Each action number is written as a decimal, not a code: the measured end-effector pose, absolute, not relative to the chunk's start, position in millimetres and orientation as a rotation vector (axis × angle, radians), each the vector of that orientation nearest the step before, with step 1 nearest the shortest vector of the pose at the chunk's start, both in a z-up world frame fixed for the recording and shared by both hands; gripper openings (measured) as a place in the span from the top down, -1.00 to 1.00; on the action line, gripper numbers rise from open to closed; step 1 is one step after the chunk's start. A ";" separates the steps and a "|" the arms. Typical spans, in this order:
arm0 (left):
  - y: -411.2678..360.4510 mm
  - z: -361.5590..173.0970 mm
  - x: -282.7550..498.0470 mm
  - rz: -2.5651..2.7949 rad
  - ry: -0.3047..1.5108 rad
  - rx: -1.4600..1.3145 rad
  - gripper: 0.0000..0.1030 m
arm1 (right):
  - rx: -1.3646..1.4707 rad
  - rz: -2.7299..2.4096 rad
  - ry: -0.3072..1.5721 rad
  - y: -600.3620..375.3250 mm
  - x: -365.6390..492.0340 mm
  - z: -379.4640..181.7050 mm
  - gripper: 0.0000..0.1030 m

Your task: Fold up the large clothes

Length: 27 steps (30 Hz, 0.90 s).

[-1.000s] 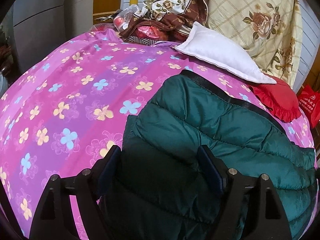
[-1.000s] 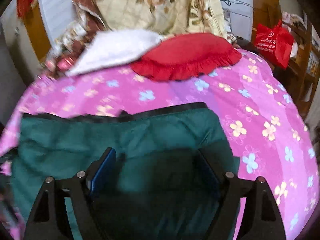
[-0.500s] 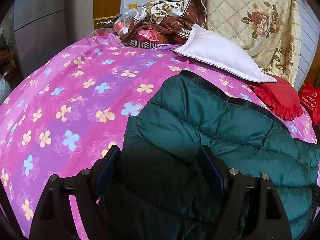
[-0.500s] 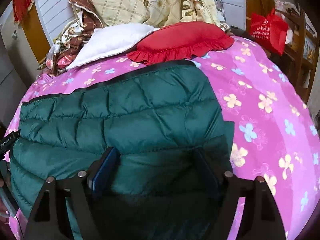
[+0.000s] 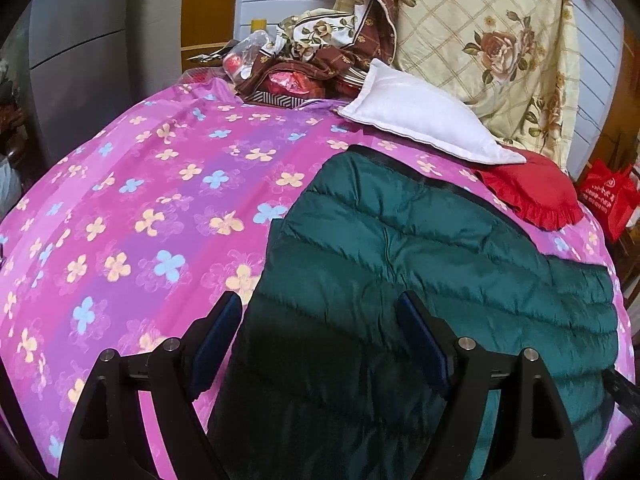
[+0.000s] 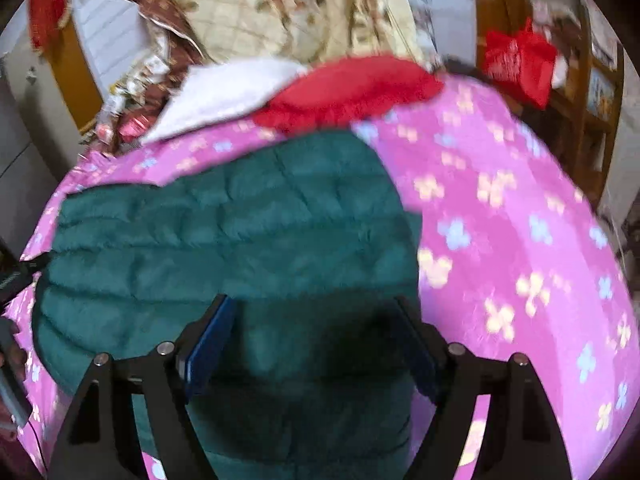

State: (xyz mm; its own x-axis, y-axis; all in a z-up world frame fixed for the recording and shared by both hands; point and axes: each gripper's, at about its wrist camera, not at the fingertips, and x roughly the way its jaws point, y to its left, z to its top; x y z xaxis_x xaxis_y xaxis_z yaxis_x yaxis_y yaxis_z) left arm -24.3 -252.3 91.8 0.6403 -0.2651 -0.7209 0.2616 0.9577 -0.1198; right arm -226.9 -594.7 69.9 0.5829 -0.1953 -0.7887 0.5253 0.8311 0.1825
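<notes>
Both sets of tongs, left gripper [image 5: 320, 340] and right gripper [image 6: 316, 332], spread apart and clamping nothing, poised over 1 quilted green jacket [image 5: 420, 280] lying flat on pink flowered bedspread [image 5: 140, 200], near white pillow [image 5: 420, 120] and red cushion [image 5: 532, 192].

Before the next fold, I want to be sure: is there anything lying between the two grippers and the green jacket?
Nothing visible. The green jacket lies bare on the flowered sheet, directly under the open left gripper and right gripper. The white pillow and red cushion sit beyond its far edge.
</notes>
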 end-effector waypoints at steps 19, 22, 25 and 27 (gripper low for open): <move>-227.8 91.6 -40.4 -0.329 0.824 -0.020 -0.22 | 0.433 -0.461 0.817 -591.9 -242.4 84.9 -0.79; -225.9 88.1 -37.8 -0.326 0.833 -0.032 -0.22 | 0.444 -0.462 0.822 -594.5 -240.8 80.6 -0.81; -225.2 83.6 -34.2 -0.335 0.849 -0.044 -0.22 | 0.441 -0.458 0.826 -593.1 -237.8 78.0 -0.87; -225.1 80.9 -31.9 -0.343 0.858 -0.054 -0.22 | 0.435 -0.453 0.831 -592.7 -235.0 76.3 -0.90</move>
